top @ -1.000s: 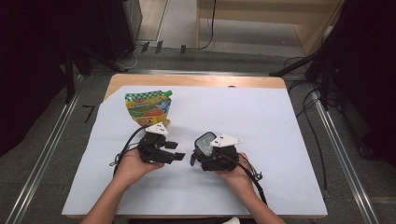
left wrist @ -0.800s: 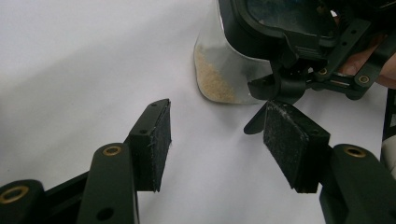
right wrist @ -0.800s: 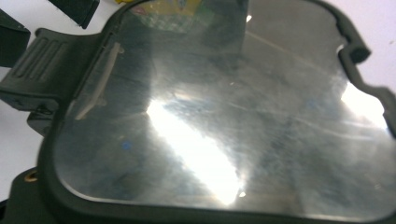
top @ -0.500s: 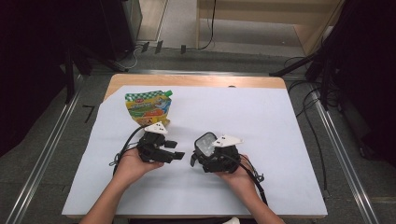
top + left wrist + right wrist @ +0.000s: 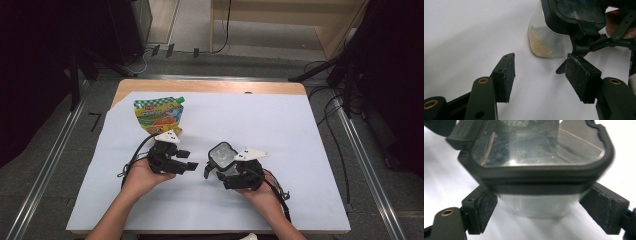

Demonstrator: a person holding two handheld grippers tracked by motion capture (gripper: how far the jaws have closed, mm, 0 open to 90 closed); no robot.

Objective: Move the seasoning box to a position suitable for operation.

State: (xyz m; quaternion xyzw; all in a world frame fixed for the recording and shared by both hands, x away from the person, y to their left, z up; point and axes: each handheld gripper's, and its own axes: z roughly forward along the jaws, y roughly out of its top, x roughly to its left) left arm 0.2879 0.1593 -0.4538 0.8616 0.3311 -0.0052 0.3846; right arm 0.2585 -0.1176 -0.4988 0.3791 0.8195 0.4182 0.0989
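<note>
A white sheet point(image 5: 300, 150) covers most of a wooden table point(image 5: 210, 86), and the floor around it is grey with dark things at the sides.

The right tongs point(image 5: 220, 167) are in the person's right hand, near the front middle of the table. They hold a clear box point(image 5: 222, 155) with a dark lid. In the right gripper view the two black pads point(image 5: 486, 207) press on the sides of the clear box point(image 5: 541, 205), just under its dark rim. The box is tipped over on its side. In the left gripper view you can see some sandy crumbs point(image 5: 537, 46) lying in the low corner of the box point(image 5: 549, 37).

The left tongs point(image 5: 187, 160) are in the person's left hand, just beside the box. They point at the box. Their jaws stand partly open, and nothing is between them. The white sheet shows in the gap. They do not touch the box.

A bright pouch point(image 5: 157, 115) with a green cap lies flat at the back left of the sheet, just behind the left tongs.
</note>
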